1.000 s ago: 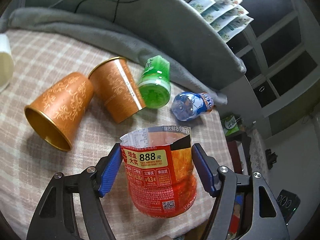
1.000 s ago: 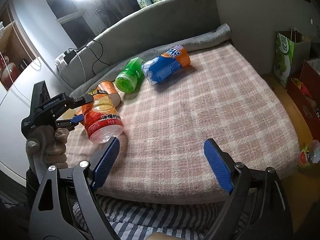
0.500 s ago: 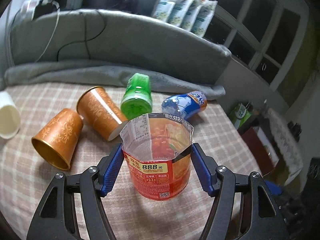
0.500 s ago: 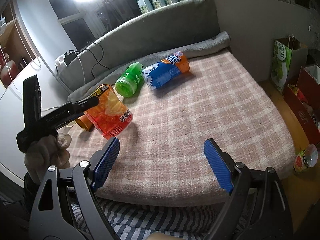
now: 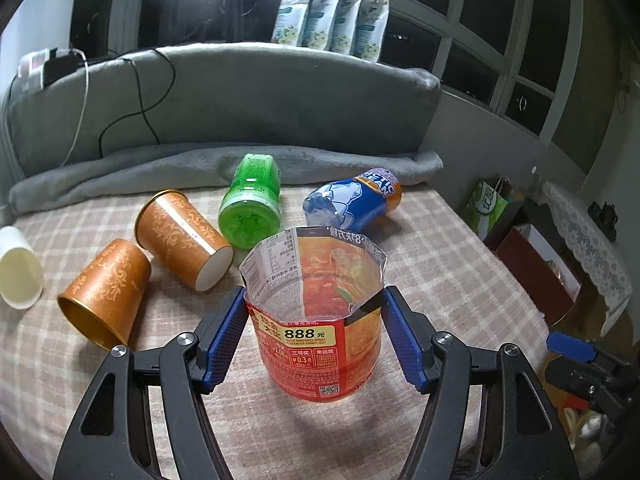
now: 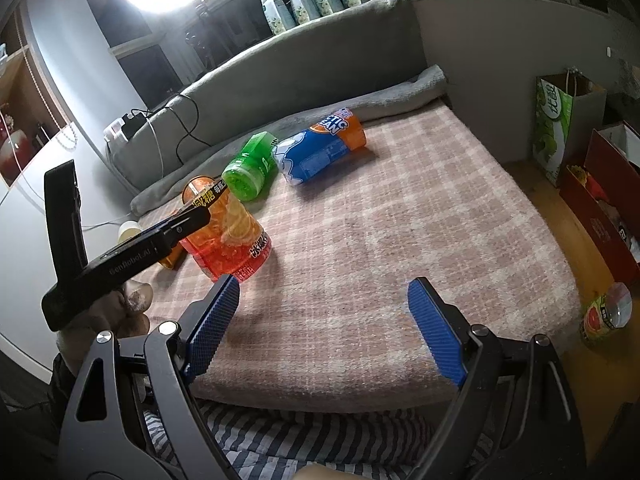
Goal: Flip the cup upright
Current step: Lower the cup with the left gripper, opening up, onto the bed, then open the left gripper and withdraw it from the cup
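Note:
A red and orange plastic cup (image 5: 318,336) cut from a bottle stands upright on the plaid blanket, its open top up. My left gripper (image 5: 314,336) is shut on the cup, one blue pad on each side. In the right wrist view the same cup (image 6: 230,236) sits at the left with the left gripper's black finger across it. My right gripper (image 6: 320,328) is open and empty near the bed's front edge, apart from the cup.
Two orange paper cups (image 5: 182,236) (image 5: 106,294), a green cup (image 5: 250,206), a blue cup (image 5: 352,204) and a white cup (image 5: 18,268) lie on their sides on the blanket. A grey sofa back (image 5: 240,92) lies behind. Bags and boxes (image 6: 568,128) stand on the floor at the right.
My left gripper has turned the red cup from tilted to upright and brought it down onto the blanket. My right gripper has stayed in place and open.

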